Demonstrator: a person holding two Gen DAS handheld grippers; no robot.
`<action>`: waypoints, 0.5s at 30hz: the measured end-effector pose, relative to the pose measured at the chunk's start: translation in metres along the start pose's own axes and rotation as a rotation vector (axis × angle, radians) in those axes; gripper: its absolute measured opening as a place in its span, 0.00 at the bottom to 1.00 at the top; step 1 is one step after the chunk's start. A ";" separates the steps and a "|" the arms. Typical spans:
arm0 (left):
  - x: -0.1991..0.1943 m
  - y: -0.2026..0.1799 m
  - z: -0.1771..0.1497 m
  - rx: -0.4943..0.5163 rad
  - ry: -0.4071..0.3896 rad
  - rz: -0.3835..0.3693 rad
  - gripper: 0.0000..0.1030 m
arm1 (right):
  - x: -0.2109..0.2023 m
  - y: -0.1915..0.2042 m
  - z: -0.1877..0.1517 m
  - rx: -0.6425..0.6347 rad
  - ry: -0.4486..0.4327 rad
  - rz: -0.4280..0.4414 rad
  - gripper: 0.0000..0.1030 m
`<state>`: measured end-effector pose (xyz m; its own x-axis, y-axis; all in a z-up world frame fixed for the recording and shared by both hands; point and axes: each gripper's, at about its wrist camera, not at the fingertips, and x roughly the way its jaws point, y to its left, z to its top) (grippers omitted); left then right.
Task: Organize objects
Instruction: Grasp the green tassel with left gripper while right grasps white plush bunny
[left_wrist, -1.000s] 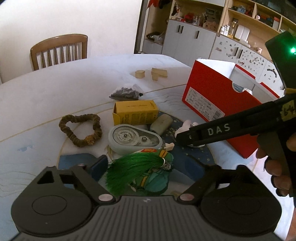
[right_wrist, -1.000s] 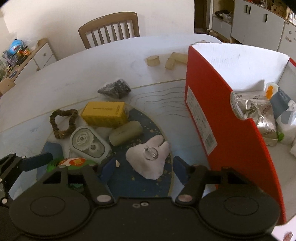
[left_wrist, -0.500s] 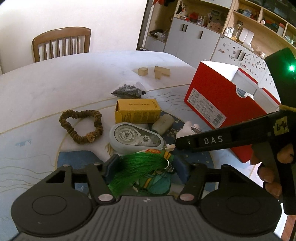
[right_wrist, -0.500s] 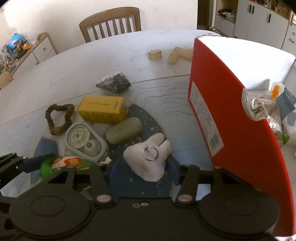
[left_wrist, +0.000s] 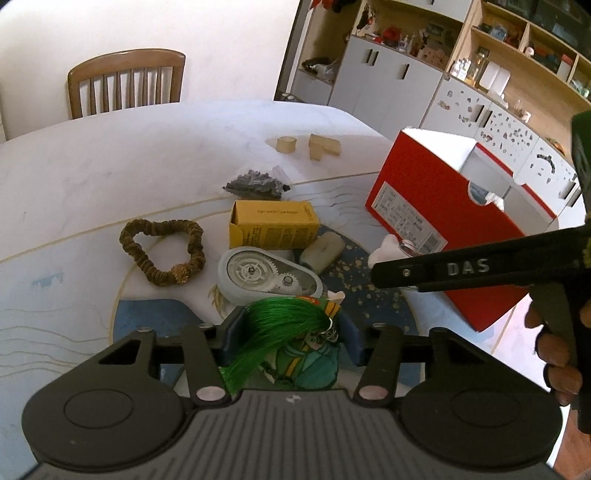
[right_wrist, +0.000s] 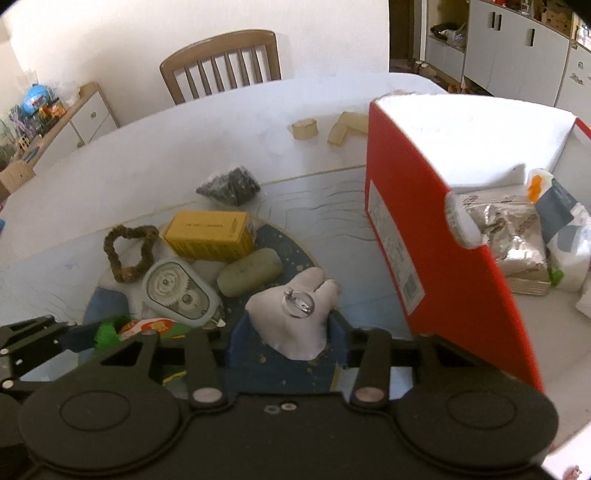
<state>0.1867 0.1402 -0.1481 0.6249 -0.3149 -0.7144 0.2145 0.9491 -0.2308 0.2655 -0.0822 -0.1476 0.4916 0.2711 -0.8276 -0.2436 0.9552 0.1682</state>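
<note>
My left gripper (left_wrist: 291, 334) is shut on a green tassel charm (left_wrist: 280, 328) with a teal figure card under it. My right gripper (right_wrist: 288, 338) is shut on a white plush piece (right_wrist: 295, 321) that carries a round metal pin. An open red box (right_wrist: 428, 236) with foil packets inside stands right of it; it also shows in the left wrist view (left_wrist: 443, 218). The right gripper's body crosses the left wrist view (left_wrist: 461, 269). A yellow box (left_wrist: 273, 225), a tape dispenser (left_wrist: 266, 277), a pale eraser (left_wrist: 323, 251) and a brown scrunchie (left_wrist: 162, 249) lie just ahead.
A dark bag of small bits (left_wrist: 255, 182) and two wooden blocks (left_wrist: 306, 146) lie farther back on the white table (left_wrist: 110, 166). A wooden chair (left_wrist: 125, 85) stands behind it. Cabinets and shelves (left_wrist: 424, 74) fill the right background.
Both grippers' jaws have closed in from wide open, the left onto the green tassel charm and the right onto the white plush piece. Both have also moved slightly forward.
</note>
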 end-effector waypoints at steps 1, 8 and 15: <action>-0.002 -0.001 0.001 -0.002 -0.004 -0.002 0.51 | -0.004 -0.001 0.000 0.003 -0.004 0.004 0.43; -0.025 -0.005 0.006 -0.036 -0.034 -0.020 0.51 | -0.039 -0.005 0.001 0.014 -0.033 0.036 0.43; -0.058 -0.017 0.017 -0.047 -0.081 -0.031 0.51 | -0.080 -0.003 0.004 -0.017 -0.074 0.067 0.43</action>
<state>0.1598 0.1422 -0.0912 0.6776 -0.3420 -0.6510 0.2005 0.9377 -0.2839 0.2302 -0.1067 -0.0801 0.5342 0.3425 -0.7729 -0.2915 0.9328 0.2119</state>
